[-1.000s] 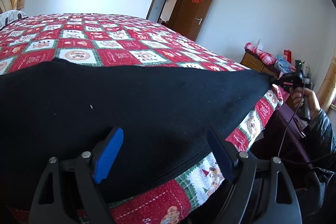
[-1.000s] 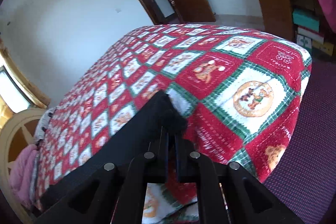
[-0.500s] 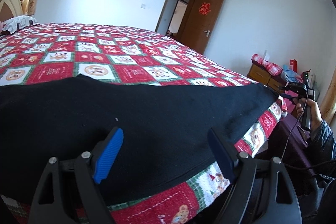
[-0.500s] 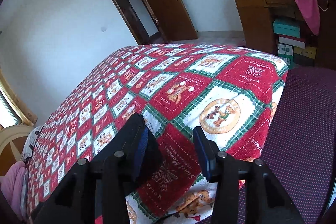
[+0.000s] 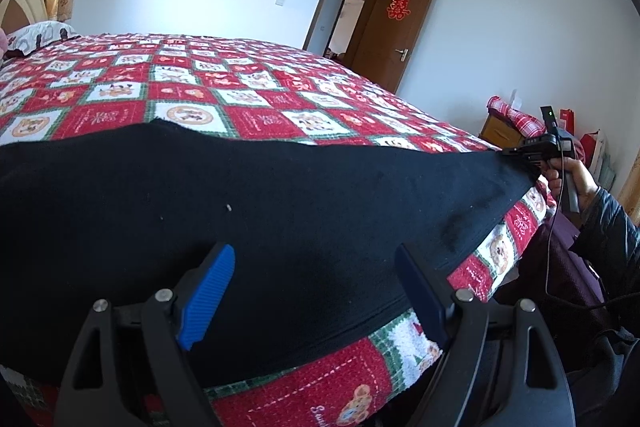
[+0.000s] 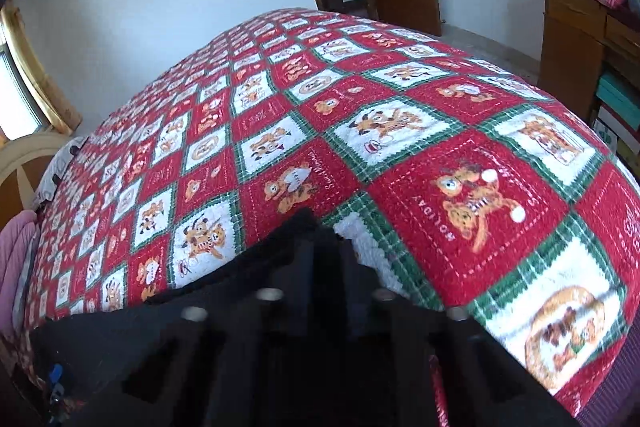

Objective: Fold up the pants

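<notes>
Black pants (image 5: 248, 203) lie stretched along the near edge of a bed with a red, white and green checked cover (image 5: 256, 95). My left gripper (image 5: 316, 291) is open just above the pants, its blue pads wide apart and empty. My right gripper (image 6: 326, 247) is shut on the far corner of the pants (image 6: 224, 291); its fingers look pressed together in a blurred view. In the left wrist view the right gripper (image 5: 528, 157) shows at the pants' right end, held by a hand.
An open brown door (image 5: 394, 35) stands behind the bed. A wooden dresser (image 6: 580, 39) with a checked cloth on top is to the right. A pillow (image 5: 36, 35) lies at the bed's far left. The person's dark sleeve (image 5: 608, 239) is at the right.
My right gripper, open half a second ago, has shut on the pants' corner and moved forward over the bed. My left gripper stays open and has shifted slightly.
</notes>
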`<state>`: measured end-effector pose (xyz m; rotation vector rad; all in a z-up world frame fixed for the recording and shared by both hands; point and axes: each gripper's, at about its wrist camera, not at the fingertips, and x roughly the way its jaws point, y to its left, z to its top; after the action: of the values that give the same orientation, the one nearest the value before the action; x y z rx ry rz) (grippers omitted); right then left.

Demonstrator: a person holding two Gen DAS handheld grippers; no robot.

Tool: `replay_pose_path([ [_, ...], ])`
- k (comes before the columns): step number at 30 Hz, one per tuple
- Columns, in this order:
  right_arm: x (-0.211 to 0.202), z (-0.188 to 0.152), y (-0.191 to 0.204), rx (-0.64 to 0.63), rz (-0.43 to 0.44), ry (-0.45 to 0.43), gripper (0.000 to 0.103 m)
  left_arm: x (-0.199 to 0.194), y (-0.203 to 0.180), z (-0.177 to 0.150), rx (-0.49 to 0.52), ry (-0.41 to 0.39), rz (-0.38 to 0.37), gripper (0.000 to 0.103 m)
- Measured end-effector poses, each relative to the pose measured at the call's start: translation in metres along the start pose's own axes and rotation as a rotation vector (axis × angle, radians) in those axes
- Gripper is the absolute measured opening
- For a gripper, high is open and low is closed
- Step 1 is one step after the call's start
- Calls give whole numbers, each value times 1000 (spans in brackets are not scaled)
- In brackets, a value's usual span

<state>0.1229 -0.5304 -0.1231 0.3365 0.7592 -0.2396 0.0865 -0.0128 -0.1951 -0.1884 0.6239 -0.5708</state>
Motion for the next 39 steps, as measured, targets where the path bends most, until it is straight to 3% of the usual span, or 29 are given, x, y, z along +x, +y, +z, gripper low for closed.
replay_pose_path([
  [9,-12,13,15,-22,16,-112,5,1,-3,-2,12,2,11,85],
  [13,16,7,7,-8,-71,-47,5,-1,-4,-3,19,-2,14,85],
  [17,11,5,-3,33,-66,-73,15,-3,-4,-2,20,-14,26,85],
  [20,2,7,-1,21,-131,-82,15,-6,0,1,15,-33,59,85],
  [23,-19,9,3,62,-154,-119,27,-11,5,4,16,-63,117,86],
  [26,-37,9,32,45,-66,-140,27,-16,11,5,30,-88,196,96],
  [29,-43,-8,88,-85,30,-103,27,-20,24,7,-6,-100,207,96],
  [35,-19,-86,227,-473,219,69,27,-22,40,7,-60,-105,251,96],
  [39,10,-137,289,-606,295,191,27,-23,42,3,-54,-100,265,96],
])
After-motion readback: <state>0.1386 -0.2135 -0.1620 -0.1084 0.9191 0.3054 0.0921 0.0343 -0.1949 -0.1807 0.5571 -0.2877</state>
